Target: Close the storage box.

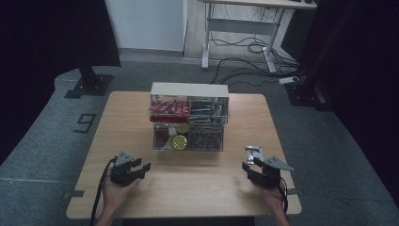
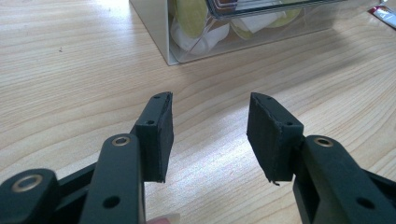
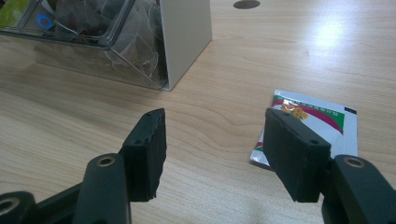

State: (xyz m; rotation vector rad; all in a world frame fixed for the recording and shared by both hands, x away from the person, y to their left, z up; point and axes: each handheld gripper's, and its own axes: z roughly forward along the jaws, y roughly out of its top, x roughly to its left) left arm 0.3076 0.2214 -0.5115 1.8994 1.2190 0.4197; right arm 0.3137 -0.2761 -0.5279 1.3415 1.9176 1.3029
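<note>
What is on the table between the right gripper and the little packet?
Nothing but bare wooden table. In the right gripper view, the right gripper has open, empty jaws, and the packet lies flat just past its right jaw, partly hidden behind it.

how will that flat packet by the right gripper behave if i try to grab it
The packet looks thin and floppy, so it would likely bend. Its glossy film may slip. Lying flat on the table, an edge probably needs lifting first.

A small foil sachet (image 3: 312,126) lies flat on the wooden bench (image 3: 280,60), white with green and red bands and a little yellow print. It sits just beside the right hand-held gripper (image 3: 212,154), partly behind one pad, well apart from the clear organizer box (image 1: 189,115).
</note>
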